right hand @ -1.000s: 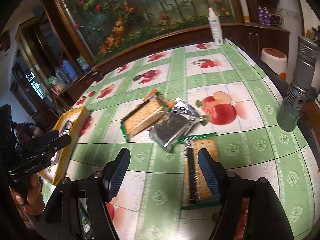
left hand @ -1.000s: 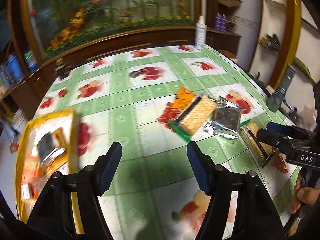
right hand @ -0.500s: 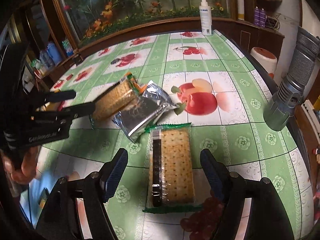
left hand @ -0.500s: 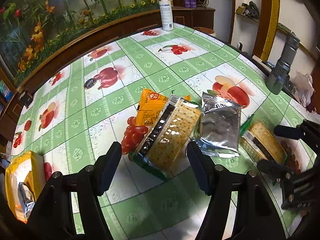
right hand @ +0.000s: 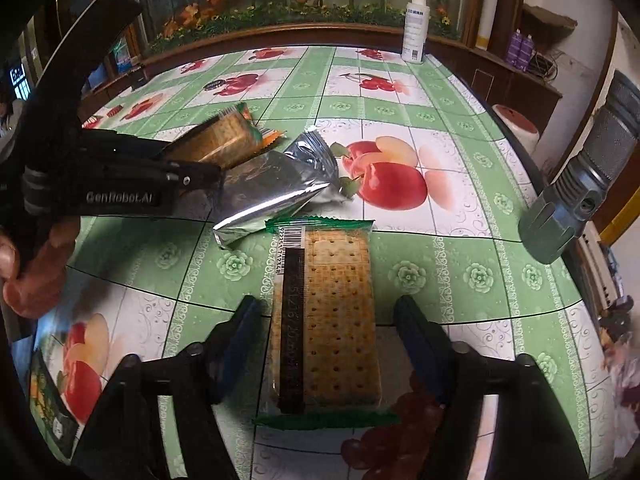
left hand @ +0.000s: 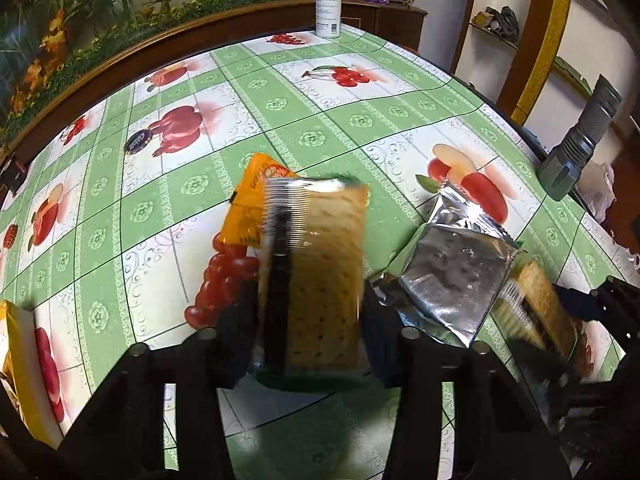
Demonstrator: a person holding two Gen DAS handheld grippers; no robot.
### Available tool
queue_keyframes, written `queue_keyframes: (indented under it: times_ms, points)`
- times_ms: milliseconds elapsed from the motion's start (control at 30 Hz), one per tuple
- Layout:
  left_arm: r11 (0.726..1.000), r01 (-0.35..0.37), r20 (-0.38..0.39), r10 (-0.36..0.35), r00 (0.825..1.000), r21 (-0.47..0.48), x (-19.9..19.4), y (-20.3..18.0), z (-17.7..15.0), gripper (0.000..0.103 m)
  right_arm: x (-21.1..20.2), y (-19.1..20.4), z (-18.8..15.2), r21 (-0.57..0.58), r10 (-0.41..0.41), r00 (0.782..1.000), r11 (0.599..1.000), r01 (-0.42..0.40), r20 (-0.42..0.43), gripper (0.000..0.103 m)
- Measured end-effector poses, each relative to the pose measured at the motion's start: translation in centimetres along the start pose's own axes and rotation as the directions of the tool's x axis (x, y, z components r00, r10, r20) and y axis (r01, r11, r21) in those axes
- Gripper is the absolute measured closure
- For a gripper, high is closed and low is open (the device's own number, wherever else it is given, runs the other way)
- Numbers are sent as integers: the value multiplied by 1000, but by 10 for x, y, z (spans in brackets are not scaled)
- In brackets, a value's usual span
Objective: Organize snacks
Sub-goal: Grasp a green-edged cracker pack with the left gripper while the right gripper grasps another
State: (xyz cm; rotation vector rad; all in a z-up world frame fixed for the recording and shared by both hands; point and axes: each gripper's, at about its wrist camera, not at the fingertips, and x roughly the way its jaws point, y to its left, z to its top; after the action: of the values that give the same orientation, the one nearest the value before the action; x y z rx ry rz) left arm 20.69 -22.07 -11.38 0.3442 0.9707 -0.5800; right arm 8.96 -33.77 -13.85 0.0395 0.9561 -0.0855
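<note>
At lower centre the left tool (left hand: 306,332) is closing onto a cracker pack (left hand: 316,280), silver pouch (left hand: 452,272) crowding its right edge, while the right tool (right hand: 326,344) is closing around another cracker pack (right hand: 328,320) with bare counter (right hand: 460,276) rightward.

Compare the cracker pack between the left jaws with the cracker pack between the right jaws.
The left cracker pack overlaps an orange packet; the right cracker pack lies flat on the tablecloth, touching only a silver pouch. The left pack looks gripped and blurred as the jaws close; the right jaws, also closing, show gaps either side. Both are clear, green-edged packs with a dark stripe.
</note>
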Motion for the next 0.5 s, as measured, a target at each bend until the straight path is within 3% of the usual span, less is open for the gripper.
queue_keyframes:
  times_ms: [300,500]
  points:
    - [986,13,45,-6,999,-167,-39,29,-23,59,-18,-8,-7,73,48,998,996,-50,33,55]
    - [959,-71,60,91,994,-275,-77,45,-57,59,-42,4,-10,85,122,989,988,-129,80,55]
